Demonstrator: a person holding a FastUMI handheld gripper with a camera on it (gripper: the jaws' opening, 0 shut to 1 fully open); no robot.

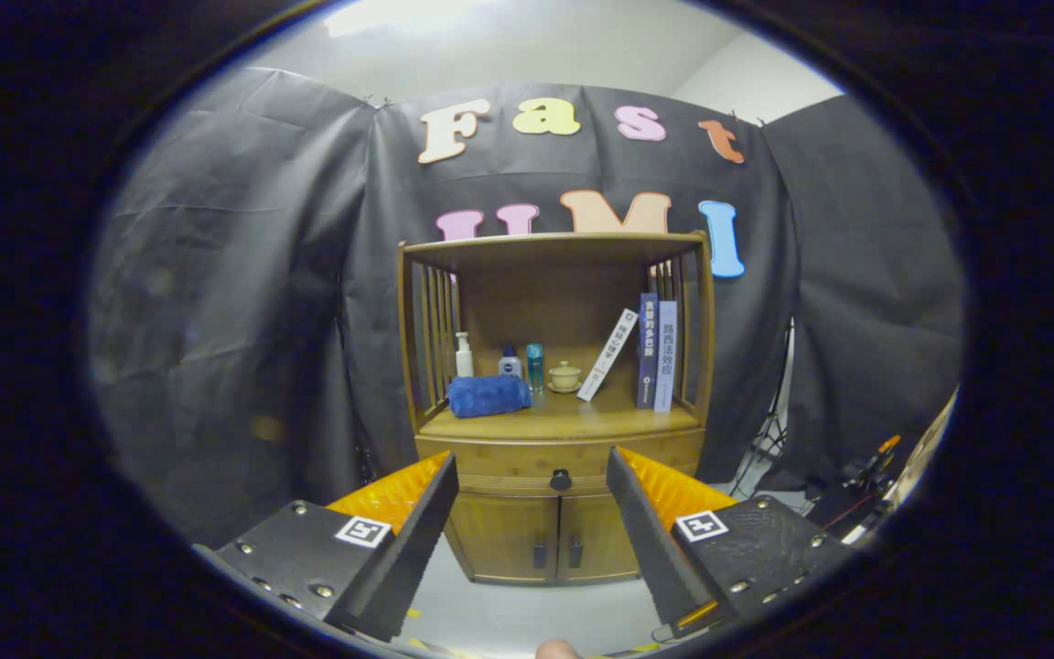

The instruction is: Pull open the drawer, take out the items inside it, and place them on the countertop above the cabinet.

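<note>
Drawer (560,462) sits shut, flush in the cabinet (556,531) front at frame centre, knob (561,480) facing us; its contents are hidden. On the countertop (573,421) above lie a blue towel (489,395), bottles (509,359), a lidded cup (565,375) and books (655,352); we cannot tell whether any came from the drawer. Gripper (532,485) stands well back with its fingers spread wide and holding nothing; the knob shows in the gap between them, which we judge suits a straight approach.

The closed drawer (560,469) hides its contents (the fingers (440,499) cover both its ends).
</note>
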